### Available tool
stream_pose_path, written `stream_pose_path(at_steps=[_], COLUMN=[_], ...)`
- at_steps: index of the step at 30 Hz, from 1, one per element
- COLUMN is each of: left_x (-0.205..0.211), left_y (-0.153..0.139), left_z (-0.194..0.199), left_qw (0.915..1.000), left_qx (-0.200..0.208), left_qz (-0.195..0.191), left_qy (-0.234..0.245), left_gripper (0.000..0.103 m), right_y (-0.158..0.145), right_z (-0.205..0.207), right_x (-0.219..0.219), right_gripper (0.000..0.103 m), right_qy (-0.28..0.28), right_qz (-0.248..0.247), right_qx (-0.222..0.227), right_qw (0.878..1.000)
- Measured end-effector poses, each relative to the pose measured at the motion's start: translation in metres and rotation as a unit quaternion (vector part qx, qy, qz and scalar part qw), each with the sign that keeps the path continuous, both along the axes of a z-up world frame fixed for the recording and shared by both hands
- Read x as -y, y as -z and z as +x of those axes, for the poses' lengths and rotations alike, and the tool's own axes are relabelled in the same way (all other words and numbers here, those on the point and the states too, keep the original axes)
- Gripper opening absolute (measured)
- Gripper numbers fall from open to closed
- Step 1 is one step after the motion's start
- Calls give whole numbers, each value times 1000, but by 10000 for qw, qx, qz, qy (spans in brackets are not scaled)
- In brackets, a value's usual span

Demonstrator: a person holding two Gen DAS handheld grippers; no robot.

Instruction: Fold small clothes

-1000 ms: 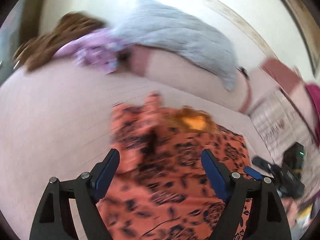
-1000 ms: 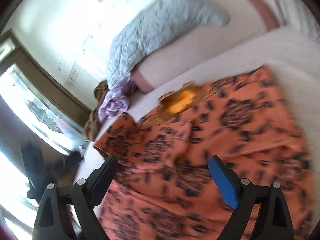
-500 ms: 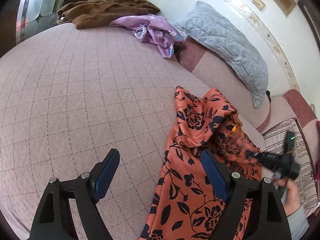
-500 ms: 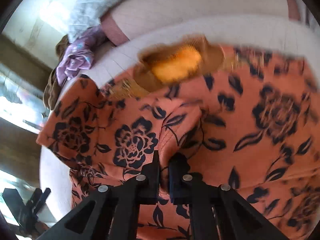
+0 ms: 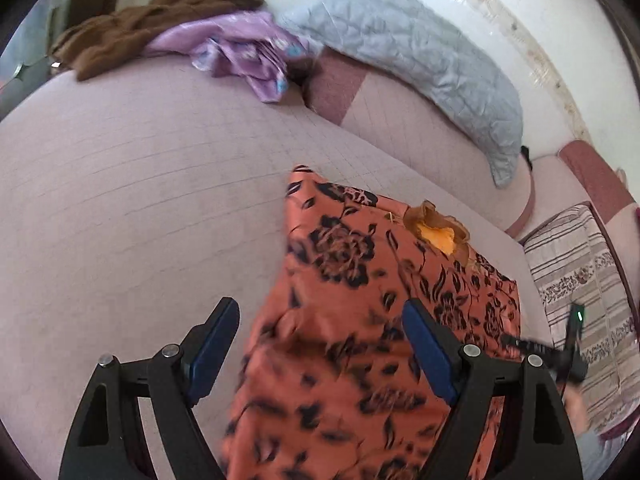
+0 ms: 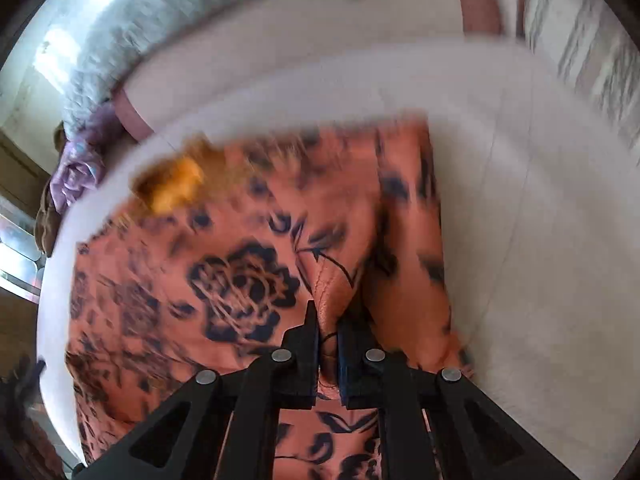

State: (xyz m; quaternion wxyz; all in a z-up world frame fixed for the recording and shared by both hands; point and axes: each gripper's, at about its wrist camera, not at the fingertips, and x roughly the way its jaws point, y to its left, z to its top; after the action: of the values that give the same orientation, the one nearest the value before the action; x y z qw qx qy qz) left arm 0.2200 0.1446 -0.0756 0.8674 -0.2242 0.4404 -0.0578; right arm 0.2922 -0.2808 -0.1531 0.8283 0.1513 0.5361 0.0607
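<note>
Right gripper [image 6: 327, 344] fingers pinch the orange dress [image 6: 248, 280]; left gripper [image 5: 320, 350], fingers spread, should grip its near-left edge next

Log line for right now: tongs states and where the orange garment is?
left tongs: open, over orange floral garment | right tongs: shut on garment fold | garment: lying on bed
</note>
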Motion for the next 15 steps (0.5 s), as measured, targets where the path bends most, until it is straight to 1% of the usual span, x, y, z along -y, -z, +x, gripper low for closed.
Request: stream_pose_path(at_steps=[2,3,4,5,6,7,8,9,10,11,13,14,15], left_x=[5,6,6,5,3,2,4,6,4,4,8,10,12], left_y=[9,21,32,46,59,57,53,50,40,29,3,-2,4], left_z=[25,43,53,63,70,70,71,72,68,64,50,45,45], left_qw=[9998,9990,9979,9957,9937,9952,9958,9952,9968,9980,9982,9974,9962], left_qx=[-176,-380,-627,-921,-1103,-980,-901,-940,-756,-533,-15,135,102], left_qz=[-82,-172,-142,-122,-171,-33,129,40,84,183,452,569,738], left_qy=[88,164,112,46,19,-32,80,281,237,289,399,427,462], left_gripper=[84,84,83,78,74,51,10,8,8,8,9,9,9], right_y=[0,-1,-5,-6,-7,-4,-2,2,4,1,-14,-25,-37], right_z=[-5,-6,-7,-10,-9,-8,-8,-5,-5,-6,-9,-11,-14], right_x=[1,4,5,7,8,10,12,17,22,21,10,7,5], right_gripper=[7,7,7,8,8,8,8,8,8,8,8,8,8], right_qy=[62,57,24,-3,-24,-17,6,26,18,-15,-165,-215,-262], right_qz=[131,207,228,211,229,281,338,412,440,427,344,286,241], right_qx=[173,208,261,286,274,238,215,196,212,253,472,639,802], right_qw=[9997,9996,9994,9994,9994,9993,9992,9990,9988,9988,9982,9973,9961])
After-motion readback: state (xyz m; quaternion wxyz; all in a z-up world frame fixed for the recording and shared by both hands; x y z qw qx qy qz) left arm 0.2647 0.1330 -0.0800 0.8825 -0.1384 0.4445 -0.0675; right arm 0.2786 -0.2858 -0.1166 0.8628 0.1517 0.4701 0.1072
